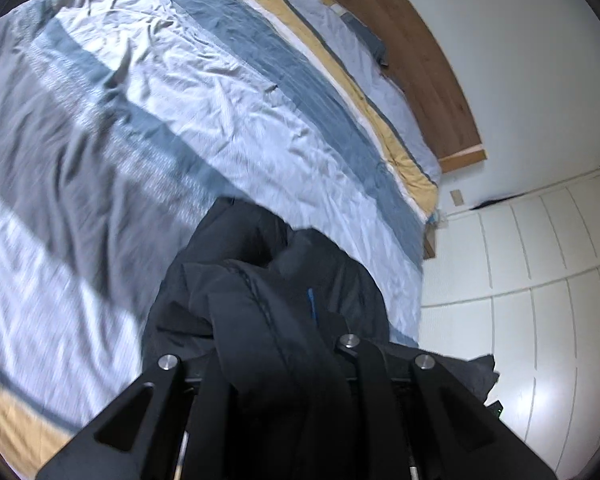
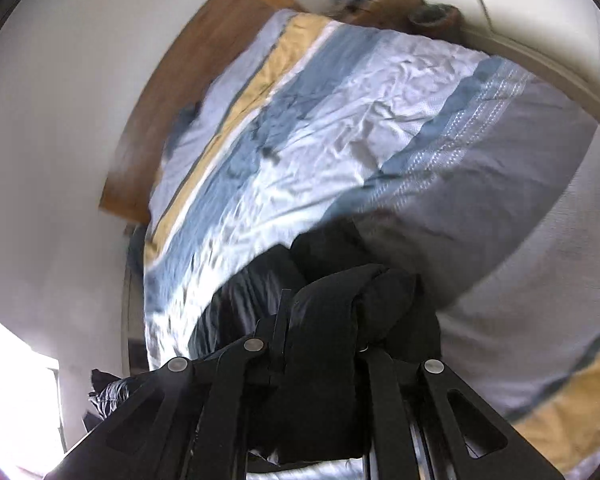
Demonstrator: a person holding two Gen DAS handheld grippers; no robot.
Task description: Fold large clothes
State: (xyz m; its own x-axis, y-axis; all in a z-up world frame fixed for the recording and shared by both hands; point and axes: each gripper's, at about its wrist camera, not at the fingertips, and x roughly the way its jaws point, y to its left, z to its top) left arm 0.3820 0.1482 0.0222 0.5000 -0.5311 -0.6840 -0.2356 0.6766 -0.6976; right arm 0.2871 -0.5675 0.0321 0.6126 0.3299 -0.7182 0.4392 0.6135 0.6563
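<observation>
- The bed (image 1: 100,128) fills most of the room from where both grippers look down on it, covered by a wrinkled duvet (image 2: 340,120) in wide bands of pale blue, slate blue, grey, white and mustard yellow.
- A wooden headboard (image 1: 416,60) runs along the far end of the bed against a plain pale wall; in the left wrist view, white panelled doors (image 1: 540,248) stand to the side.
- The black garment (image 1: 260,280), a large, dark piece with a stitched seam and a small blue mark on it, hangs bunched over the near edge of the bed, held up off the duvet at both ends. In the right wrist view it is rolled into a thick wad (image 2: 332,304) with more of it trailing down towards the bed.
- The left gripper (image 1: 284,364) has its fingers drawn nearly together, clamped on a fold of the black garment, which drapes over and between them.
- The right gripper (image 2: 320,348) likewise has its fingers pinched close on the bunched black cloth, which bulges above them and hides the fingertips.
- A wooden bedside unit (image 2: 392,0) with small blurred items stands by the headboard.
</observation>
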